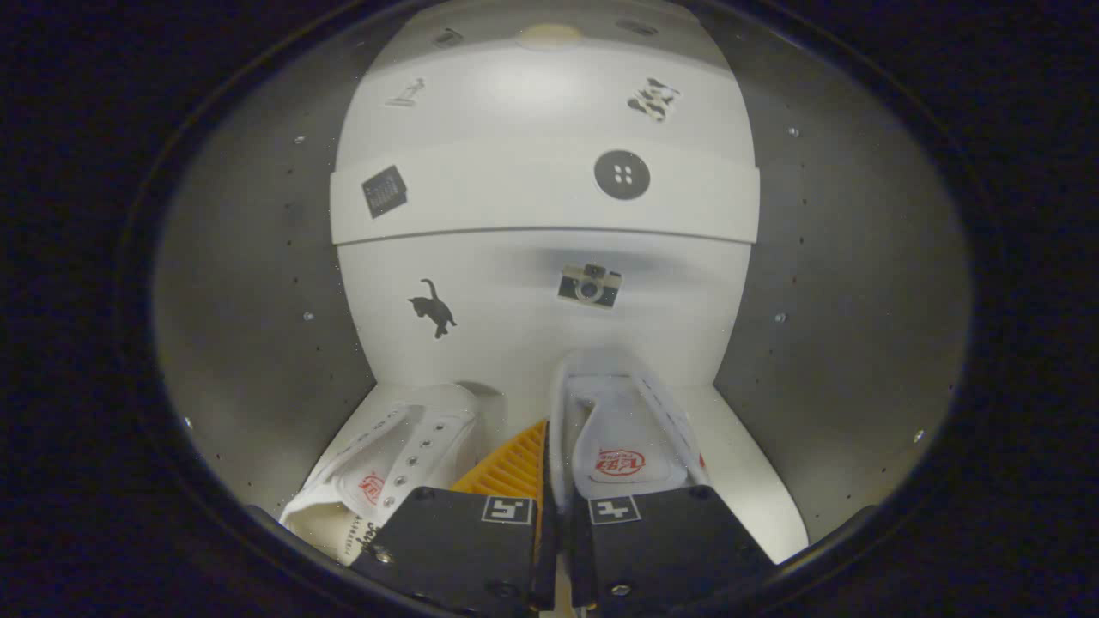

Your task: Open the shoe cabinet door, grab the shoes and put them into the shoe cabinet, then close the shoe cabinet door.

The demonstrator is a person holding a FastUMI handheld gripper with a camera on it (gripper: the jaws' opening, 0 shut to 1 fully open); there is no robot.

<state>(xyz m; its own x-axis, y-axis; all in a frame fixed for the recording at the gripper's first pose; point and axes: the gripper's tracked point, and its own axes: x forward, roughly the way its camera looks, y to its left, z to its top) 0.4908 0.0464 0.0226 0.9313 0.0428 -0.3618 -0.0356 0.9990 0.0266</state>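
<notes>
A: Two white shoes, both inside the shoe cabinet (258, 283); I count one left shoe (391, 468) and one right shoe (618, 421), each lying on the cabinet's pale floor (747, 481).

B: Two, agreed; how do they look?

A: White canvas lace-up sneakers; the left one lies tilted, metal eyelets in a row along its upper, a red mark on its tongue; the right one points toward the far wall, with a red logo on its tongue too.

B: And the gripper (554, 549)?

A: Its fingers stand narrow, nearly together, with the left rim of the right shoe's opening running down into the slim gap between them; whether both fingers press on that rim I cannot tell; a ribbed orange part (511, 468) shows just ahead of the left finger, between the two shoes.

B: Each finger carries one square marker tag, so two tags (506, 510); what lies beyond?

A: White back panel (515, 129) in two sections, the upper one overlapping the lower; six stickers are plain to read, counted: a cat (434, 307), a camera (589, 285), a button (622, 175), a dark square (384, 190), a cow-patch shape (654, 99), a faint small figure (405, 93); grey side walls with rows of small holes stand left and right.
</notes>
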